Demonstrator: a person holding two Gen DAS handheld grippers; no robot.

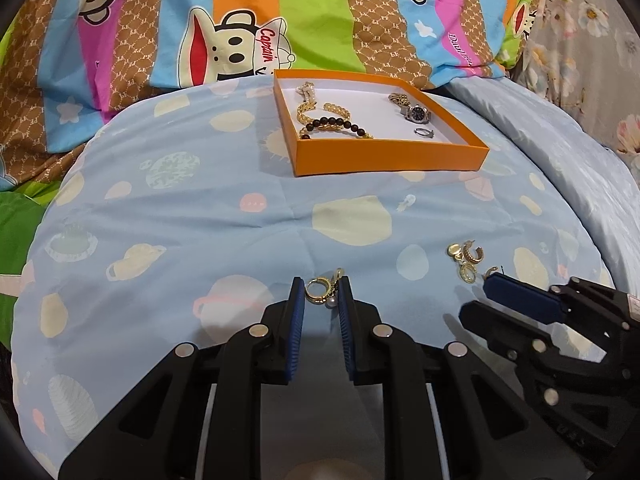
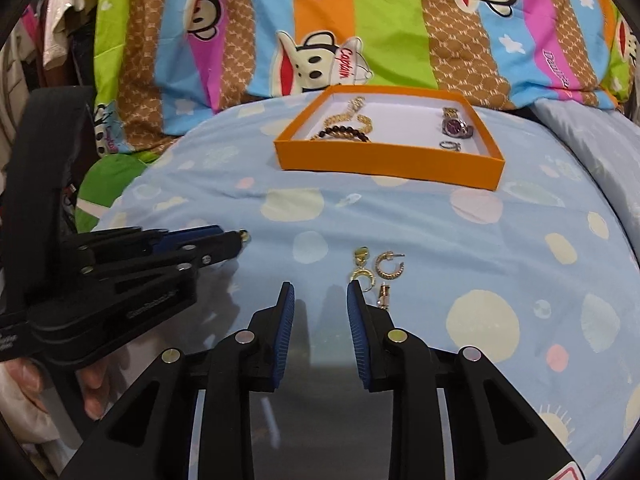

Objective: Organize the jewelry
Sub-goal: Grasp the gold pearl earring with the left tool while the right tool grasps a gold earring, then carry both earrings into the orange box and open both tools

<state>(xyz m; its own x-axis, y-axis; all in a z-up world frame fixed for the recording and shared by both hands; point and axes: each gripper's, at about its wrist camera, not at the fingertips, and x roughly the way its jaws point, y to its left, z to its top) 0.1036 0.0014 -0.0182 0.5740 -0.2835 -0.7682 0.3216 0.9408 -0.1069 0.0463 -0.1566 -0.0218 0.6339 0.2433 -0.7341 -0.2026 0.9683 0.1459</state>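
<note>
Spread across a bed, a pale blue cotton sheet printed with cream planets (image 1: 200, 216) carries everything, with a striped cartoon-monkey quilt (image 1: 248, 20) banked behind it.

Nearest, the left tool (image 1: 320, 294) has its blue ribbed pads drawn in on a gold hoop earring with a small pearl drop (image 1: 322, 292), which sits at the very tips; the grip looks shallow, probably because so small a piece lying on soft cloth can only be pinched from its edges. To its right, the right tool (image 2: 320, 294) stands partly open with nothing but bare sheet between the pads. Just beside its right pad lies a small cluster of gold earrings, hoops and charm drops (image 2: 374, 270), loose on the sheet and apparently waiting their turn.

Farther back sits a shallow orange cardboard box with a white floor (image 1: 392, 154). Gold chains and a dark beaded bracelet (image 1: 340, 124) are grouped at its left, a steel wristwatch (image 1: 416, 114) and a silver ring (image 1: 423, 132) at its right, so sorting by kind seems intended.

Between tools and box the sheet is open, giving a clear path. The box's near wall is low but must be cleared.
</note>
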